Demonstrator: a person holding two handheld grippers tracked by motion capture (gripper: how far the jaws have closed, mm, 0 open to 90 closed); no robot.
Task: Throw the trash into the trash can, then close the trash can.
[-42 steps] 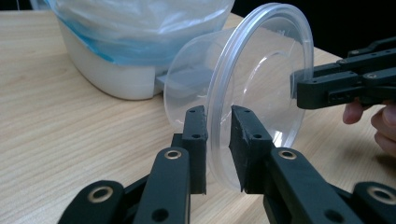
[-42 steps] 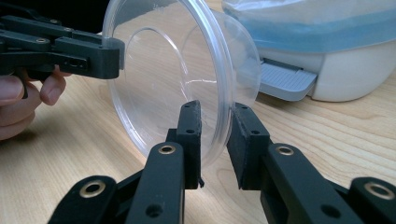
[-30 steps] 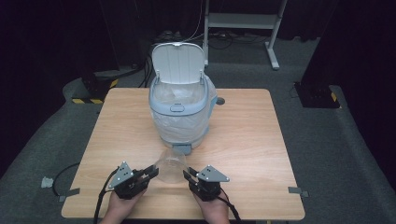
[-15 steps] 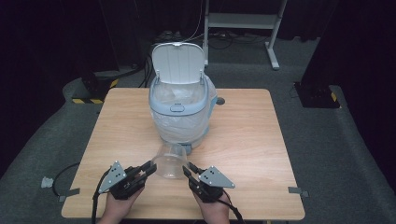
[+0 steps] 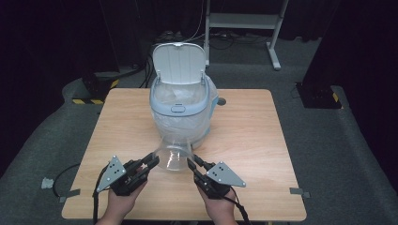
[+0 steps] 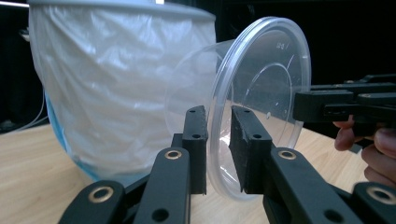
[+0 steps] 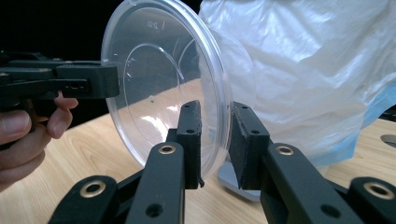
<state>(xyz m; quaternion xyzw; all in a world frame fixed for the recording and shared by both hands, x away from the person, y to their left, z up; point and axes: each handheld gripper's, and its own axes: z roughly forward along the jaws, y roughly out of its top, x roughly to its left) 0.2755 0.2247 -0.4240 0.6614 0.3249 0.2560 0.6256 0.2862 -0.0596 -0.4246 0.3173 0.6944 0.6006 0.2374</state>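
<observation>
Above your left gripper, the clear lidded container carries small moulded marks near its rim, too faint to read.

From above the person's side, the high view looks forward and down over the whole table, the lined bin near its middle. The left gripper view sits low and close, facing along its jaws with the bin looming at its left. The right gripper view is just as low and near, and the bin fills its right. All three views share the bin and the clear container just in front of it.
</observation>
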